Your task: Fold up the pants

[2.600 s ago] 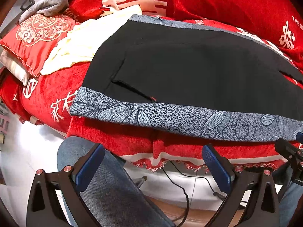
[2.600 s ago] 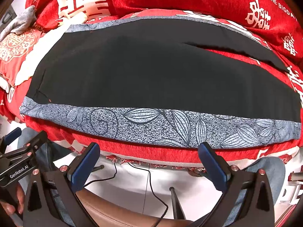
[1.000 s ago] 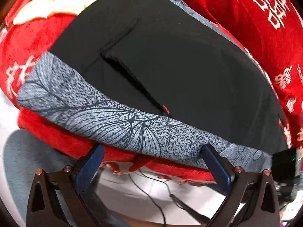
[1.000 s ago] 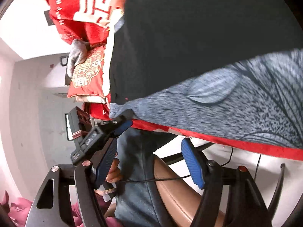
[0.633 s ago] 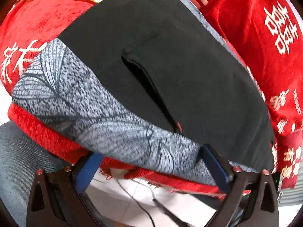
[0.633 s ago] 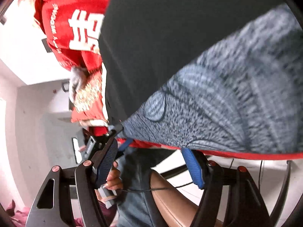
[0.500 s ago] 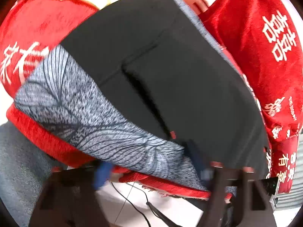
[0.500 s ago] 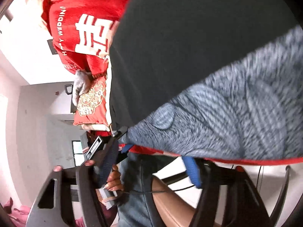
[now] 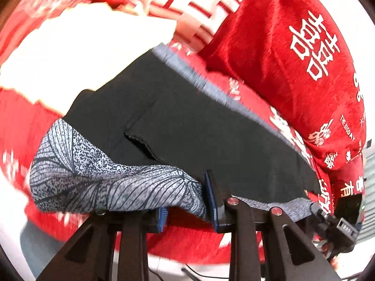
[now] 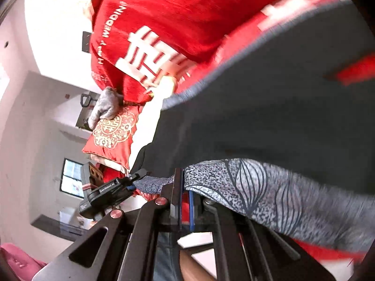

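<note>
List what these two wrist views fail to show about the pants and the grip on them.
- Left wrist view: the left gripper is shut on the patterned band, but the band hangs over the left pad, hiding it.
- Right wrist view: the right gripper is shut on the band; motion blur smears the black pants.
- Both views: the picture edges cut off the pants' far end.
- Right wrist view: the pants hide most of the red cover.
</note>
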A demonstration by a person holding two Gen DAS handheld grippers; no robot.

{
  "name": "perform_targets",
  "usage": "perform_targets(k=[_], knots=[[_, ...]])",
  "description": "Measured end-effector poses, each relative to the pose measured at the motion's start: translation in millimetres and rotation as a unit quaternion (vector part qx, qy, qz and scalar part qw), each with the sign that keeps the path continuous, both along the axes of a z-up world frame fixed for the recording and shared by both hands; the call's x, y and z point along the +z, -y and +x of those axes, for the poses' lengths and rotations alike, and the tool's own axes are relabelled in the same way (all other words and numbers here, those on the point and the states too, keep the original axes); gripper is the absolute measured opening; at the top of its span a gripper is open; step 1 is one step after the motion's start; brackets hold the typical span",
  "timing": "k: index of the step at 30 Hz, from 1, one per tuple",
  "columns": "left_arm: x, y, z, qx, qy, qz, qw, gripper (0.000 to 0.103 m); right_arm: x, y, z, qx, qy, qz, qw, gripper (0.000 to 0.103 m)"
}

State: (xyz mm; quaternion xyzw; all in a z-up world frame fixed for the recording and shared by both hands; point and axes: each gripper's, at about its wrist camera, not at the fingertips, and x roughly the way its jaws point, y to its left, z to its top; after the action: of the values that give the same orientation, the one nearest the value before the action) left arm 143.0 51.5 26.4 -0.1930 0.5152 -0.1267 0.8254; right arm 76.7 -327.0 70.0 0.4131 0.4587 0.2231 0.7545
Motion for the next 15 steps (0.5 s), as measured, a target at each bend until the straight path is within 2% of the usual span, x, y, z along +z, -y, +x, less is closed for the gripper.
perform_targets(k=[4, 7, 11, 14, 15], knots=[[15, 18, 50, -0.004, 0.038, 0.03, 0.9988, 0.03, 12, 8, 68, 0.021, 0.011, -0.039, 0.999, 0.004], [14, 32, 101, -0.009, 0.055, 0.054, 0.997, 0.03, 5, 14, 112, 0.02, 0.006, -0.045, 0.999, 0.004], [4, 55, 149, -0.018, 0.07, 0.087, 0.9936, 0.03, -28, 28, 174, 0.0, -0.023, -0.047, 0.999, 0.004], [-13, 68, 176, -0.019, 0.063, 0.12, 0.9906, 0.031, -60, 36, 209, -0.012, -0.056, -0.039, 0.998, 0.004], [-23, 70, 184, -0.016, 0.056, 0.132, 0.9896, 0.035, -70, 37, 216, -0.013, -0.066, -0.037, 0.997, 0.004]])
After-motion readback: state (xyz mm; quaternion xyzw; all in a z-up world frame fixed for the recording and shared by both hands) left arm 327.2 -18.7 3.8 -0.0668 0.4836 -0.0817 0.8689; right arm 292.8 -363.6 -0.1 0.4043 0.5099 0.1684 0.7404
